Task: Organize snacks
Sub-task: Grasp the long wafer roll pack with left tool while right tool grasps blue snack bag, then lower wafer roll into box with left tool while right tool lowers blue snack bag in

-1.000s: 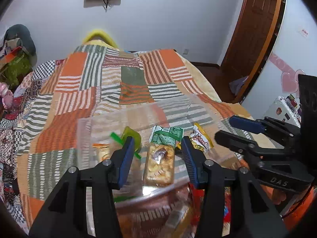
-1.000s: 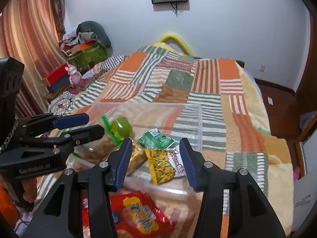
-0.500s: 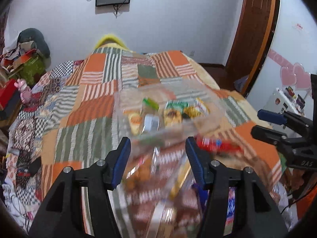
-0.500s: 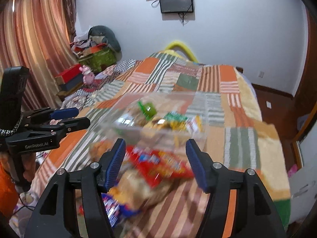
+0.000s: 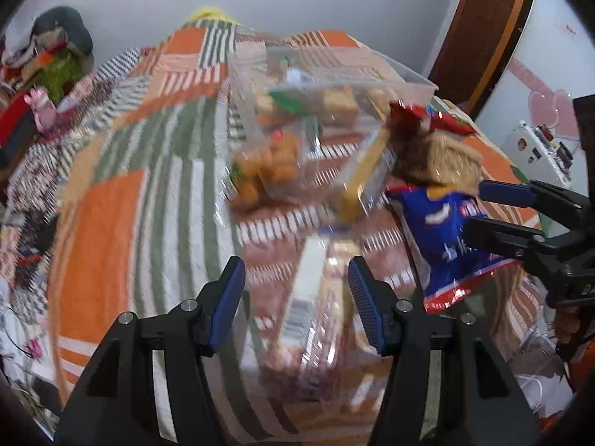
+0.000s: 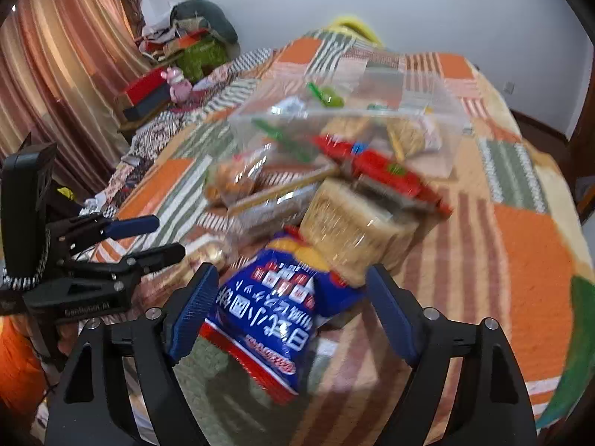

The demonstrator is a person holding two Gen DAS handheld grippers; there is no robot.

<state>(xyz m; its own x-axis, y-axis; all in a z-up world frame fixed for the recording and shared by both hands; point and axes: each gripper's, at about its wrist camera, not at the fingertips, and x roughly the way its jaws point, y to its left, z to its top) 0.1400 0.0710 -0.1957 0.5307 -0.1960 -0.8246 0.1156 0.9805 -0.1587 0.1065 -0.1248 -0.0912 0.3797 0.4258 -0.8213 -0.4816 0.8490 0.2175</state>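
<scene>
Left wrist view first — a second ago the left gripper was up at the clear bin; now it is back over the loose pile on the near side of the patchwork bedspread. Its jaws have opened a little and stand partly apart, empty, with a clear-wrapped long packet lying on the spread beyond them. That packet's long axis runs near to far, roughly in line with the fingers. The view is smeared, so I cannot tell more about it. The bin sits far, already holding several snacks.

Right wrist view — the right gripper has likewise come back from the bin to the pile, and its jaws have just been opening; they stand wide, nothing pinched. Between them, not touched by either pad, lies the blue snack bag. Its long axis slants from near right to far left, print upside down to the camera, its red-edged seam nearest. Touching its far end is a tan noodle pack, a red bag beyond.

My read: both hands are lining up fresh picks, so the sorting is partway done.
</scene>
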